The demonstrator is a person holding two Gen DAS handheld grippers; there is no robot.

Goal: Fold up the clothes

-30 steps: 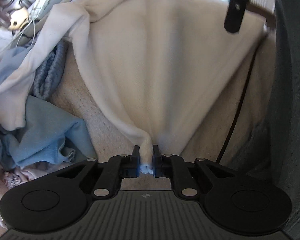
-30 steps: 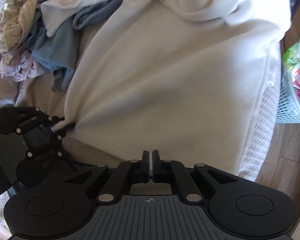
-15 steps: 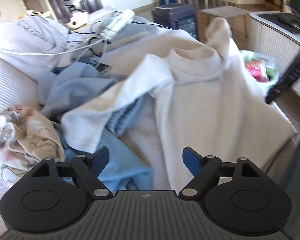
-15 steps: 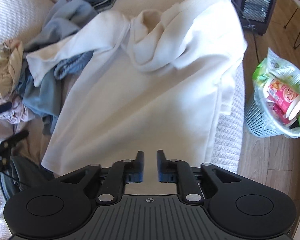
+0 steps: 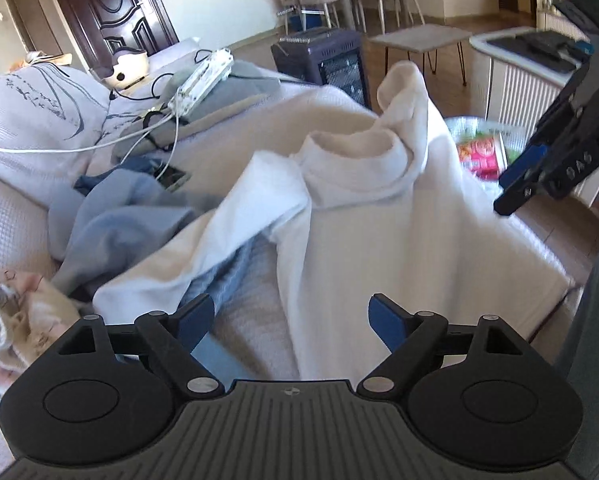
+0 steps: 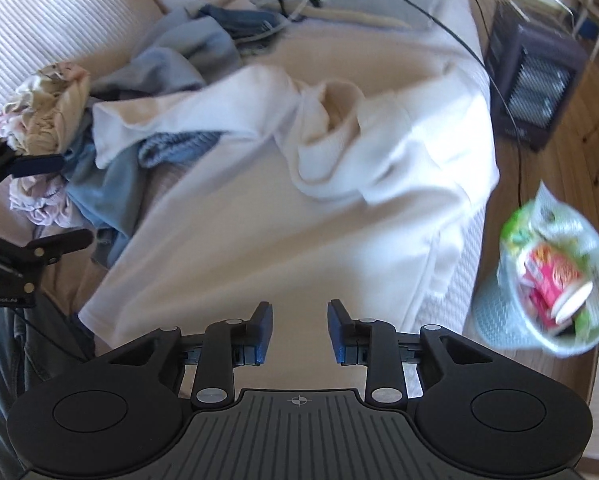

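A cream sweater (image 5: 379, 240) (image 6: 299, 216) lies spread on the bed, collar away from me and hem near me. One sleeve (image 5: 227, 240) trails left over the blue clothes. My left gripper (image 5: 291, 320) hangs above the hem's left part, jaws wide and still opening, nothing between them. My right gripper (image 6: 299, 326) hovers over the hem's middle, jaws partly apart and opening, empty. Each gripper also shows in the other's view: right gripper (image 5: 539, 176), left gripper (image 6: 23, 208).
A heap of blue garments (image 5: 127, 216) (image 6: 111, 184) and a floral cloth (image 5: 15, 312) (image 6: 47, 104) lie left of the sweater. A power strip (image 5: 203, 76) with cables rests on the bed. On the floor to the right stand a heater (image 6: 539, 80) and a wastebasket (image 6: 547, 288).
Both grippers let go of the sweater's hem, opened and rose. The sweater now lies flat on the bed. The left view tilted up toward the room.
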